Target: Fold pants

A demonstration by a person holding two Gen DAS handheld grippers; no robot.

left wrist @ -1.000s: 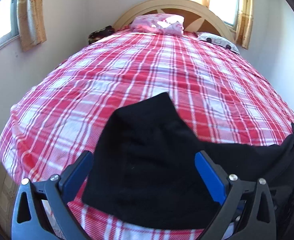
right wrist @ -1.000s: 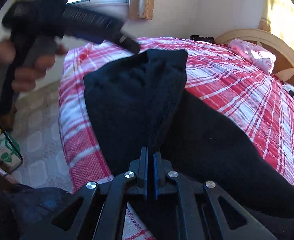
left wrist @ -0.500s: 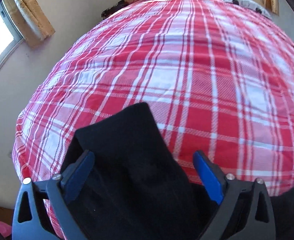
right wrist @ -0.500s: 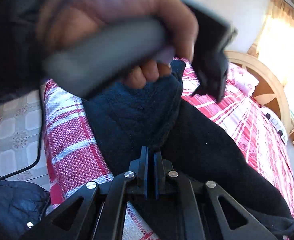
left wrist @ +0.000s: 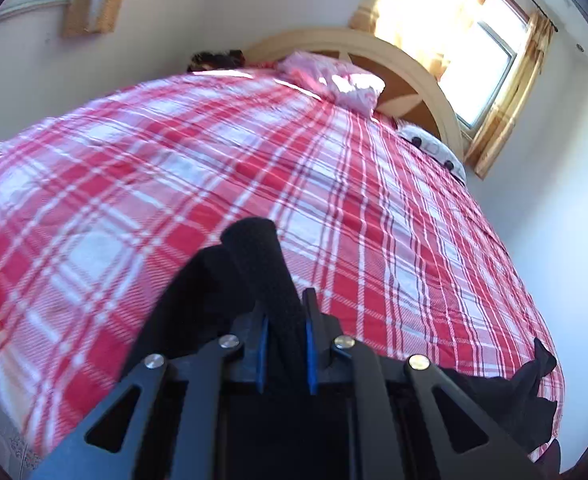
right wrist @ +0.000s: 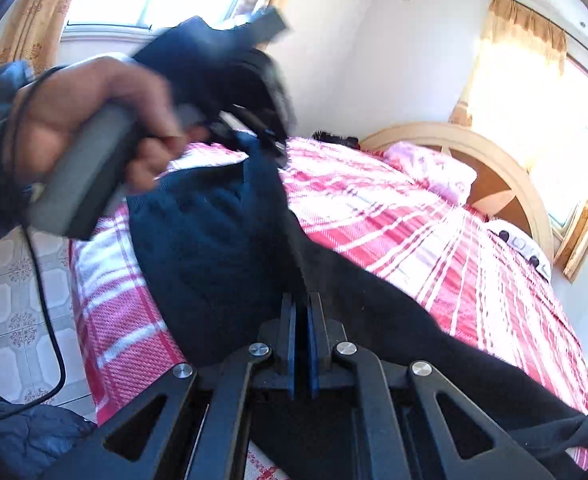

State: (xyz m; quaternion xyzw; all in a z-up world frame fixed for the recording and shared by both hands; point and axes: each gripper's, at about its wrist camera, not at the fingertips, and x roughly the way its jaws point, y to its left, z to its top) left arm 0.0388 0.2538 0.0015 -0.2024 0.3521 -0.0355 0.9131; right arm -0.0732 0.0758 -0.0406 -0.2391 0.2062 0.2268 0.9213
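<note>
Black pants (left wrist: 250, 280) on plaid bed (left wrist: 174, 168), pinched in both grippers' fingers (left wrist: 309, 344)

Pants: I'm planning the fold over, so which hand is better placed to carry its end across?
Left, probably. The left gripper pinches a raised bunch of the pants; the right gripper clamps low near the bed edge.

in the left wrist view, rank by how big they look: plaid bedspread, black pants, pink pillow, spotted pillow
1. plaid bedspread
2. black pants, though nearness to the camera inflates them
3. pink pillow
4. spotted pillow, partly hidden at the bed's far edge, so its rank below the pink one is unsure
</note>
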